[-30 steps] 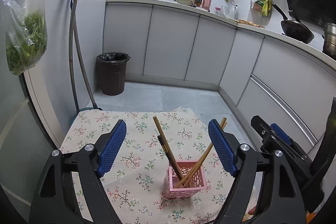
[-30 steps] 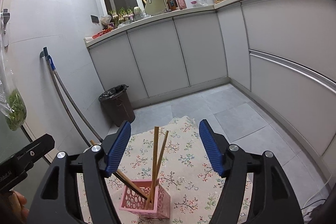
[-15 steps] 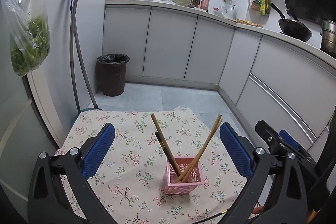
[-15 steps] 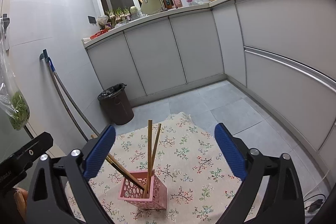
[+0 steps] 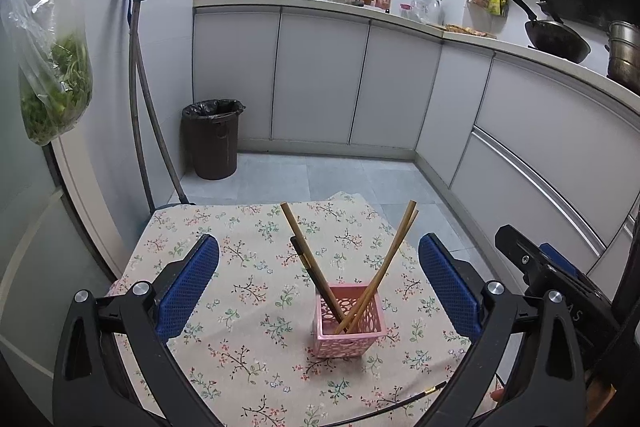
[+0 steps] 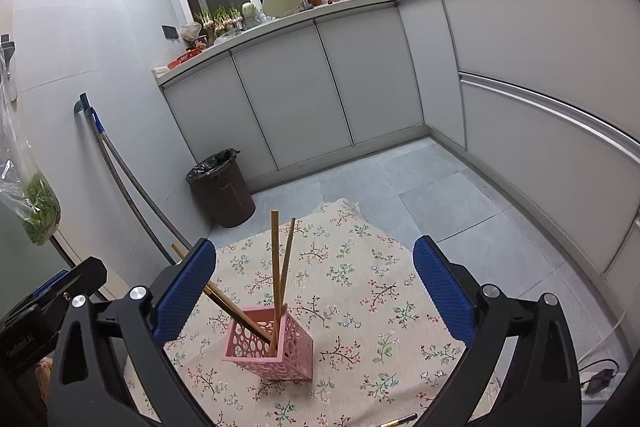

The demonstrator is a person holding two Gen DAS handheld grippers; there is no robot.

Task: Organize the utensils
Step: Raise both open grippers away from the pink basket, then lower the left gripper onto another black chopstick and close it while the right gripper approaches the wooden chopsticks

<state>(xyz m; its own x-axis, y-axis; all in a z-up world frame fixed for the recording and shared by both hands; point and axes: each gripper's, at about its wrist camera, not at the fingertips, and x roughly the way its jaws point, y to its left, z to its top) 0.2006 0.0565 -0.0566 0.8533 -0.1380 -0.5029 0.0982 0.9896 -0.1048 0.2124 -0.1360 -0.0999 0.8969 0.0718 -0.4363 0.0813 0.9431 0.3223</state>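
A pink perforated holder (image 5: 350, 323) stands on the floral tablecloth (image 5: 248, 291) and holds several wooden chopsticks (image 5: 390, 267) that lean left and right. It also shows in the right wrist view (image 6: 269, 347), with chopsticks (image 6: 275, 267) upright in it. My left gripper (image 5: 318, 291) is open and empty, raised above and behind the holder. My right gripper (image 6: 314, 295) is open and empty, also above and behind the holder. A thin dark stick (image 5: 400, 403) lies on the cloth near the front edge, and its tip shows in the right wrist view (image 6: 398, 420).
A dark bin (image 5: 212, 139) stands on the grey floor by the white cabinets (image 5: 320, 83). Mop handles (image 5: 140, 107) lean on the left wall. A bag of greens (image 5: 52, 67) hangs at left. The other gripper's body (image 5: 560, 291) is at right.
Both grippers opened wider and pulled back and up from the holder. The chopsticks stay in the holder.
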